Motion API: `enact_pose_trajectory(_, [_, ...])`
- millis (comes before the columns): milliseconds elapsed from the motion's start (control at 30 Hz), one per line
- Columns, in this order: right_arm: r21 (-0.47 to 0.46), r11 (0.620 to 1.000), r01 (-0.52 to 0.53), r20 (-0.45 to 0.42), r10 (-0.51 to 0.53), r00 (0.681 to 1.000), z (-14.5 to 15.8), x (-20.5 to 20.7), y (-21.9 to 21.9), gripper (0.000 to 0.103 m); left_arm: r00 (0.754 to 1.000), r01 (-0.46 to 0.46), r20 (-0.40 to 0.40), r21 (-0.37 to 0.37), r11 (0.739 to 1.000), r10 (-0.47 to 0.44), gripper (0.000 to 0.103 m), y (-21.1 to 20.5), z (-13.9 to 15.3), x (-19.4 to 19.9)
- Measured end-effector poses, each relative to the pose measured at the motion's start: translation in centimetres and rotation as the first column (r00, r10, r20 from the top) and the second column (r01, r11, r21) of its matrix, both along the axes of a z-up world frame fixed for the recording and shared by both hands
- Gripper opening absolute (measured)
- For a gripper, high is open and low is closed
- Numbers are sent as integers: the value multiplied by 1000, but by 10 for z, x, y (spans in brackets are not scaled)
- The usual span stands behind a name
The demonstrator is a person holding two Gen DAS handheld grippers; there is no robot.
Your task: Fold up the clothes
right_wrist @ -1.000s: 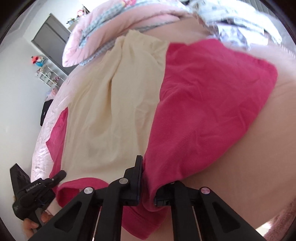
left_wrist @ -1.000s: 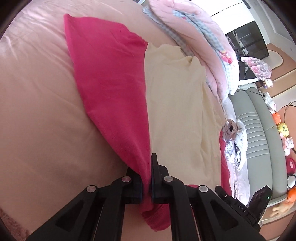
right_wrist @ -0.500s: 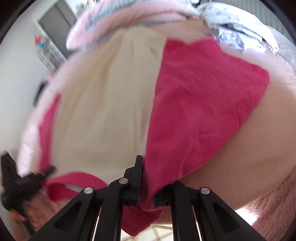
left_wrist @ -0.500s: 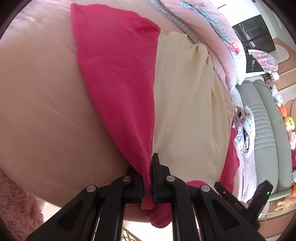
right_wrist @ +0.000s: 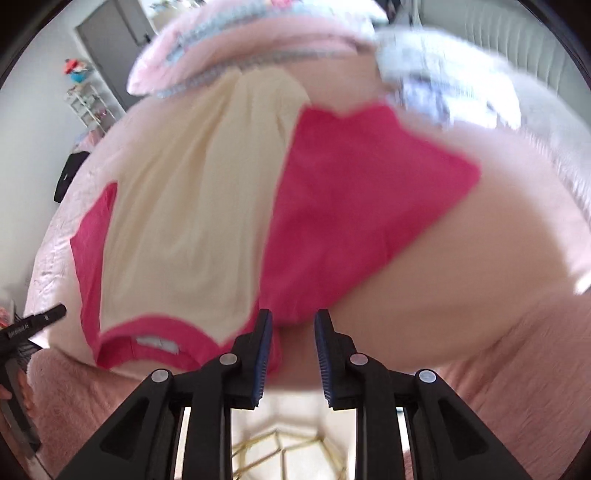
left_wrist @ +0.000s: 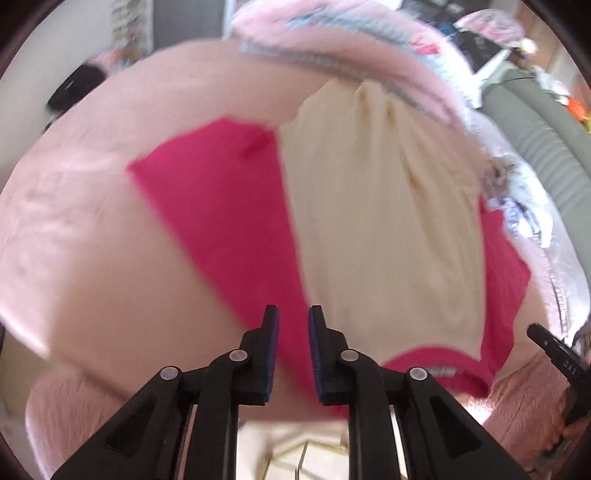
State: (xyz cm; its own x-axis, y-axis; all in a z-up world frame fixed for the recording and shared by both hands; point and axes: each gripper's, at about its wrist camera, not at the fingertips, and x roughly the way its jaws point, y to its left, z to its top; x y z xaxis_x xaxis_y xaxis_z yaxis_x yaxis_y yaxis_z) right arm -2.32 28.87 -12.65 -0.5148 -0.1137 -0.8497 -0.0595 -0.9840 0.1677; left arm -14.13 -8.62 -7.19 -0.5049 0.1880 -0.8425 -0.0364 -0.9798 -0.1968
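Observation:
A bright pink T-shirt lies spread on the pale pink bed, with a cream garment laid over its middle. Both sides of the pink shirt are folded in beside the cream one. My left gripper hovers above the shirt's near left edge; its jaws are opening and no cloth is pinched. In the right wrist view the pink shirt and cream garment show again. My right gripper is above the folded near corner, its jaws opening, pads off the cloth.
A pink and blue quilt is bunched at the far end of the bed. Patterned clothes lie at the right, next to a grey-green padded bench. A fuzzy pink blanket hangs over the bed's near edge, with tiled floor below.
Both grippers were shut on the pink shirt's near edges; now both have let go, opened and lifted away. The shirt's edges lie on the bed.

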Motion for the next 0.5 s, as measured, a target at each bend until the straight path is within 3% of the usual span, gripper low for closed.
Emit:
enact_pose_trajectory(33, [32,999,-41,-22,42,999,4,-8,-8,27,1000,19,3,7,1000,-19,24,5,-7,-10])
enact_pose_trajectory(100, [89,987,-130,-1,131,991,-3,-27,-32,32,993,77,84,13,997,-78,25,21,-27,-30])
enact_pose_trajectory(200, [145,962,-232,90,221,971,-33,-48,-64,32,970,157,202,-110,982,-132,25,49,-52,-35])
enact_pose_trajectory(267, [177,950,-257,174,227,958,-57,-49,-73,32,965,172,221,-126,977,-141,25,45,-61,-25])
enact_pose_trajectory(400, [151,957,-246,144,225,964,-55,-20,-57,34,958,135,263,-54,989,-116,30,22,-60,-8])
enact_pose_trajectory(467, [118,961,-252,141,235,962,-49,-4,-46,34,943,128,323,-109,986,-86,38,20,-59,-7])
enact_pose_trajectory(500, [100,961,-259,142,243,959,-45,2,-40,33,948,135,305,-110,985,-95,38,25,-53,-8])
